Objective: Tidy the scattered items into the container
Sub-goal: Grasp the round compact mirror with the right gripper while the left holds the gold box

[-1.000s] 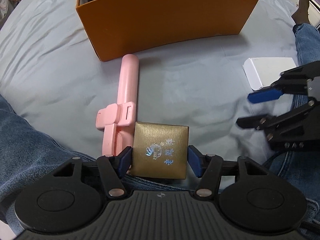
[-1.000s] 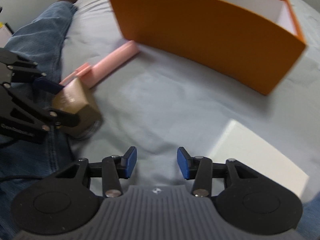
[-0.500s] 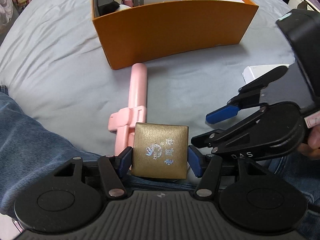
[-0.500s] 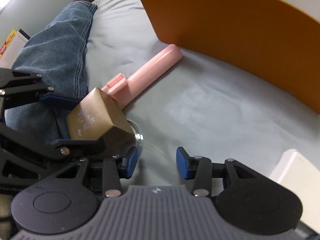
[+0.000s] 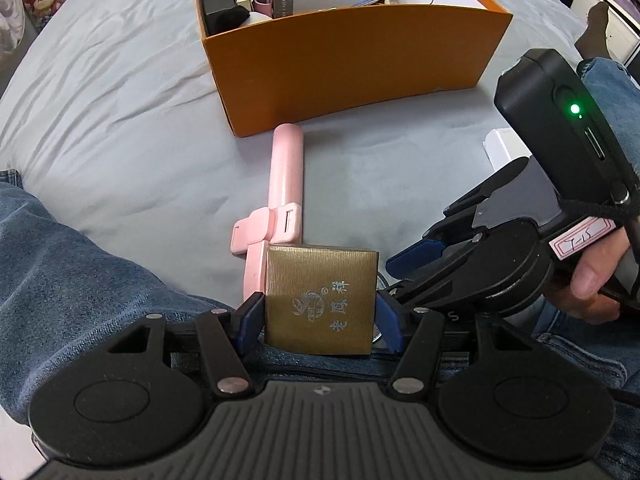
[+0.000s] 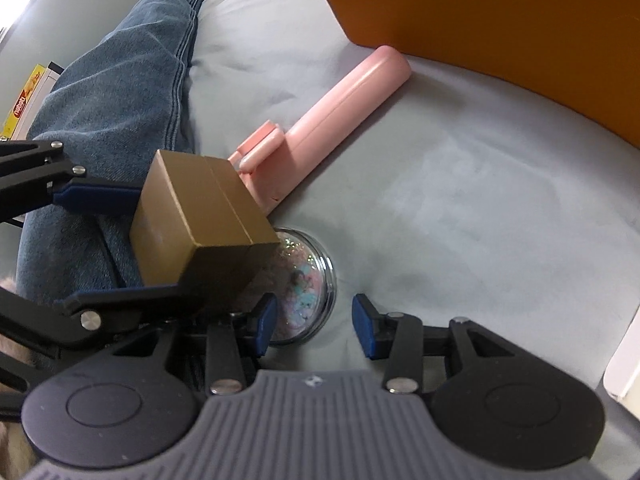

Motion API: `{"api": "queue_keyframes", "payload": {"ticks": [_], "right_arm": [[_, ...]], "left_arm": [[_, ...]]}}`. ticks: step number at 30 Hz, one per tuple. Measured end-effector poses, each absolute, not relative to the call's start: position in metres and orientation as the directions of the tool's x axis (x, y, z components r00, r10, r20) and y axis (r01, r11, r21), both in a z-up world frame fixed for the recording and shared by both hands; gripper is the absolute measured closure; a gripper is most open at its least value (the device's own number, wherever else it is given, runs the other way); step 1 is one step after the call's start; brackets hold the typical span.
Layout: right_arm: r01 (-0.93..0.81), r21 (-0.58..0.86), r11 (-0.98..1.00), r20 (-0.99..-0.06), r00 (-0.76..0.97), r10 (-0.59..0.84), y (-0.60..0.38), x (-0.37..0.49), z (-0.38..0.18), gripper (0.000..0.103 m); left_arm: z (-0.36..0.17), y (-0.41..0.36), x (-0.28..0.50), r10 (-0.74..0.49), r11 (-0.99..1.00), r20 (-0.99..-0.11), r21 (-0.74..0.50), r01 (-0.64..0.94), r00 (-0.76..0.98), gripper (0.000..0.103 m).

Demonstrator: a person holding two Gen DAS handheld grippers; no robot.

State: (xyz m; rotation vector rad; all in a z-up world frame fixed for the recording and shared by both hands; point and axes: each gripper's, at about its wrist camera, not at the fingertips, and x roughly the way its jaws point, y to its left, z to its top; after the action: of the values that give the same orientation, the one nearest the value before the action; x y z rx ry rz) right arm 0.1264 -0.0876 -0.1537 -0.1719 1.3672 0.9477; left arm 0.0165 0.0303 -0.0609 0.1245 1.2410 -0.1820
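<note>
While clamped, gold box, brushed, square

The little box is shining gold, the stick is looking pink, and the big box is glowing orange.

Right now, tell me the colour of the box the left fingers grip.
Brushed gold box with pale printed lettering, clearest in the left wrist view.

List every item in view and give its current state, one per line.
Gold box: clamped in left hand-held gripper, lifted.
Right hand-held gripper: open, empty, over glitter disc.
Glitter disc: flat on bed, partly under gold box.
Pink stick: lying on bed, tip at orange box.
Orange box: open, partly filled.
White box: on bed.
</note>
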Motion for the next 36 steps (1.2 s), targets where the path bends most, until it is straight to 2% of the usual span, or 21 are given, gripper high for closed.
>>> {"api": "queue_keyframes", "payload": {"ticks": [2, 13, 19, 26, 31, 36], "right_arm": [[-0.657, 0.414, 0.63, -0.873, -0.091, 0.479, -0.086, 0.128, -0.155, 0.058], [-0.583, 0.517, 0.626, -0.816, -0.115, 0.567, -0.093, 0.131, -0.145, 0.086], [-0.638, 0.412, 0.65, -0.834, 0.022, 0.551, -0.104, 0.131, -0.116, 0.088], [-0.648, 0.205, 0.734, -0.851, 0.253, 0.46, -0.144, 0.137, -0.083, 0.089], [-0.665, 0.094, 0.741, -0.861, 0.319, 0.396, -0.155, 0.137, -0.081, 0.089], [-0.7, 0.043, 0.713, -0.867, 0.329, 0.374, -0.146, 0.13, -0.085, 0.089]], "left_arm": [[-0.06, 0.032, 0.016, -0.073, 0.979, -0.947, -0.009, 0.202, 0.313, 0.035], [-0.059, 0.04, 0.017, -0.085, 0.981, -0.944, -0.023, 0.192, 0.317, 0.035], [-0.056, 0.039, 0.02, -0.081, 0.984, -0.933, -0.02, 0.175, 0.35, 0.035], [-0.056, 0.017, 0.031, -0.077, 0.979, -0.918, 0.004, 0.204, 0.389, 0.035], [-0.059, -0.003, 0.041, -0.074, 0.966, -0.891, 0.047, 0.253, 0.448, 0.035], [-0.077, -0.016, 0.048, -0.093, 0.956, -0.9, 0.04, 0.292, 0.425, 0.035]]}}
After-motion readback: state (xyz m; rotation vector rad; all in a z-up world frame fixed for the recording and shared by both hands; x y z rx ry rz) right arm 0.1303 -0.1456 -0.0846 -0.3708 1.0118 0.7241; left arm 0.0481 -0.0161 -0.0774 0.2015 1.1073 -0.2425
